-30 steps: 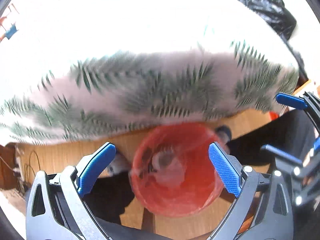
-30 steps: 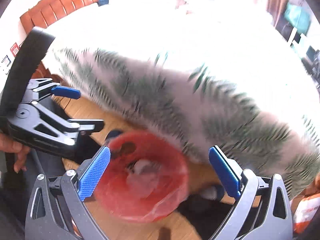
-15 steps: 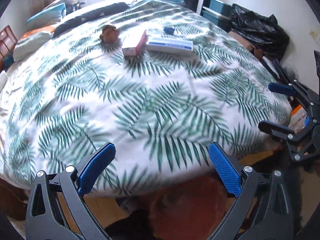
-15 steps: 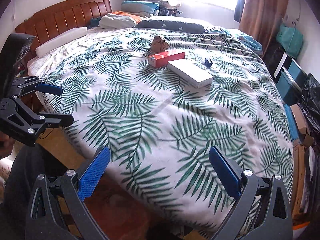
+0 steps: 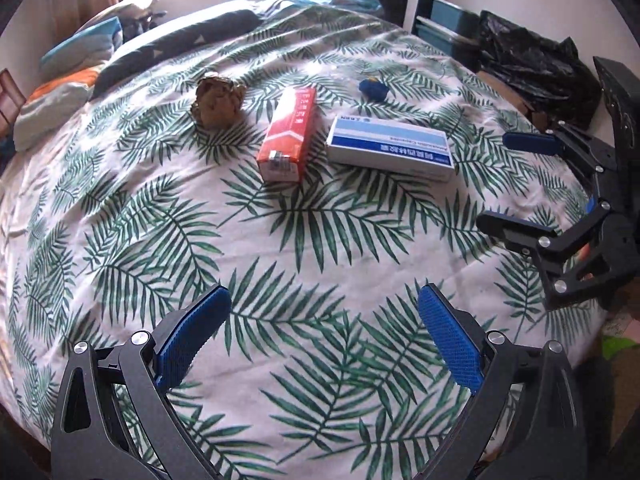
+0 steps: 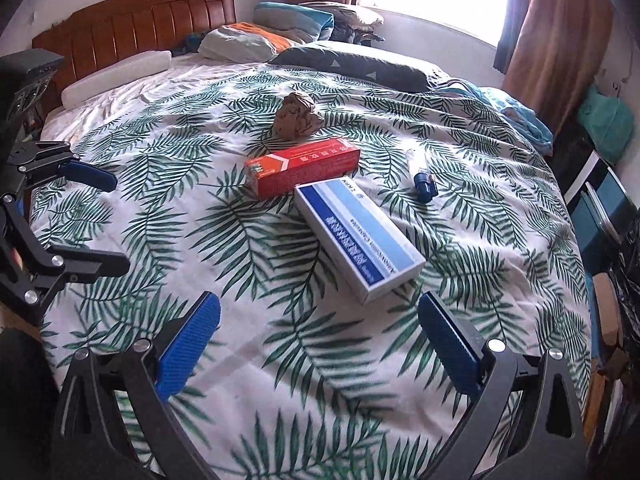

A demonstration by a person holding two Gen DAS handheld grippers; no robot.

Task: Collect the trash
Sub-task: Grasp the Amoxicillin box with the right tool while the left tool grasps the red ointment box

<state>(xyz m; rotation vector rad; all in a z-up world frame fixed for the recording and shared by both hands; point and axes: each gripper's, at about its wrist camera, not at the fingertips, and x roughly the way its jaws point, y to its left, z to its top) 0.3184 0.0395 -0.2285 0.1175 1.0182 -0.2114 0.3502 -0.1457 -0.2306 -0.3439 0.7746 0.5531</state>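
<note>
A: Since the earlier frames both views have been raised from the red bin on the floor to the bed top. Left gripper (image 5: 324, 336): spread wide, nothing held, low over the near edge of the leaf-printed white bedspread (image 5: 120, 240). Right gripper (image 6: 320, 344): likewise spread and empty.

B: Items listed, near to far?

A: Blue-and-white flat cardboard box (image 6: 360, 236), nearest the right gripper, lying flat. Red-orange long cardboard carton (image 6: 302, 170), just beside it, possibly touching at one corner. Small clear tube with dark blue cap (image 6: 420, 174), apart to the right. Crumpled brown paper ball (image 6: 298, 116), farthest.

B: Method advised?

A: The blue-and-white box is best taken first, closed on across its narrow width; the soft bedding is likely to yield, so a low approach is recommended.
</note>
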